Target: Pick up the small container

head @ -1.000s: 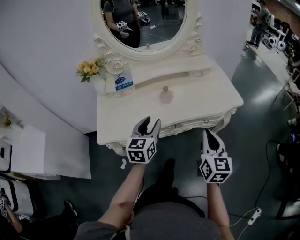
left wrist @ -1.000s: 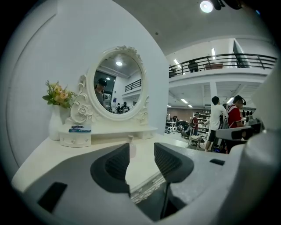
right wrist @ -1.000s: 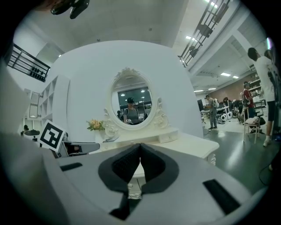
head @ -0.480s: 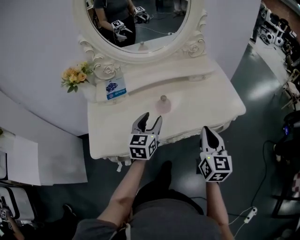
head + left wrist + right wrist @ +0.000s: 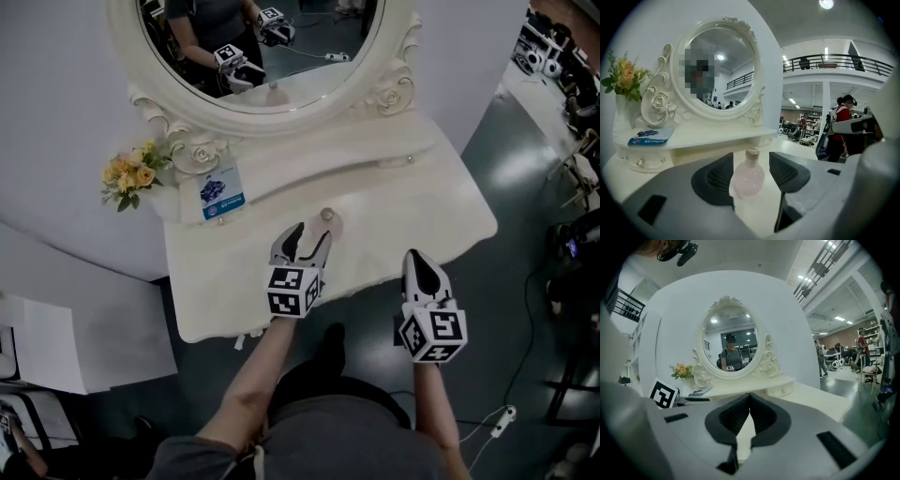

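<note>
bottle [image 5: 329, 221]: upright on worktop [image 5: 427, 197], neck up | left claw [image 5: 302, 237]: jaws opening wide, bottle dead ahead, framed between them, untouched | right claw [image 5: 419, 263]: pressed together, empty, off the front edge, farther away | left nearer, likely straight push forward

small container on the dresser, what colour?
The small container is pale pink, cap beige; left gripper view shows it best.

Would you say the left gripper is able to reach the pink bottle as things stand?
Probably yes: the left gripper has its jaws opening, the bottle stands upright just ahead, in line with their gap and untouched, and nothing appears to lie in between.
</note>
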`<state>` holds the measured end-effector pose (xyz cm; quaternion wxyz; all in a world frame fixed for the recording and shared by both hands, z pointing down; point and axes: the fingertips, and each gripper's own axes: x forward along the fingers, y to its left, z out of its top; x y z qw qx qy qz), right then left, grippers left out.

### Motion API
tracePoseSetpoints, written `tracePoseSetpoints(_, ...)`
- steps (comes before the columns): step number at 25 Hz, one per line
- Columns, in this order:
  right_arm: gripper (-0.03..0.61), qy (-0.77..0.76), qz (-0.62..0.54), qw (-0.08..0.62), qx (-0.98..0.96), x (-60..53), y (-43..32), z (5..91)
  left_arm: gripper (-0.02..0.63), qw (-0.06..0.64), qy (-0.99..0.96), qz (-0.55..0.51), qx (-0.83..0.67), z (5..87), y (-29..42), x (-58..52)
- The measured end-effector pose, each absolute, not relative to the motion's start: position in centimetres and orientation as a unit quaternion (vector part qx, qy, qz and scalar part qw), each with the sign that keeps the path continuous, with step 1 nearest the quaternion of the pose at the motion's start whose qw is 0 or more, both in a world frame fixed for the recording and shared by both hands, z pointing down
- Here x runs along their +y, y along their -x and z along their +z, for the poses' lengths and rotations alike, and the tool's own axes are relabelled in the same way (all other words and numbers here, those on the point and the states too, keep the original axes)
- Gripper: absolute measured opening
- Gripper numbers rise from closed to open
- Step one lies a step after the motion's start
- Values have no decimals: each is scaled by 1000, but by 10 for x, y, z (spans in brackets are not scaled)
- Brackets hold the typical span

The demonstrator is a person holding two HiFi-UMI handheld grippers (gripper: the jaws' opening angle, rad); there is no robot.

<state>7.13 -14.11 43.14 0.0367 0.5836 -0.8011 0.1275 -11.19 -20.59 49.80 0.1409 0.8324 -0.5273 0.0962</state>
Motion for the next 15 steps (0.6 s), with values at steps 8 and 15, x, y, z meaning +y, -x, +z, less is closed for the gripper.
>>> tracePoseSetpoints(8,3,-602,130,52,-786,-164,-73,439,227,150,-842,110,-506,513,100,-234)
tracePoseSetpoints(15,3,-616,138,55,-774,-171,-79,444,227,145,-848,141,-491,529,90,-245)
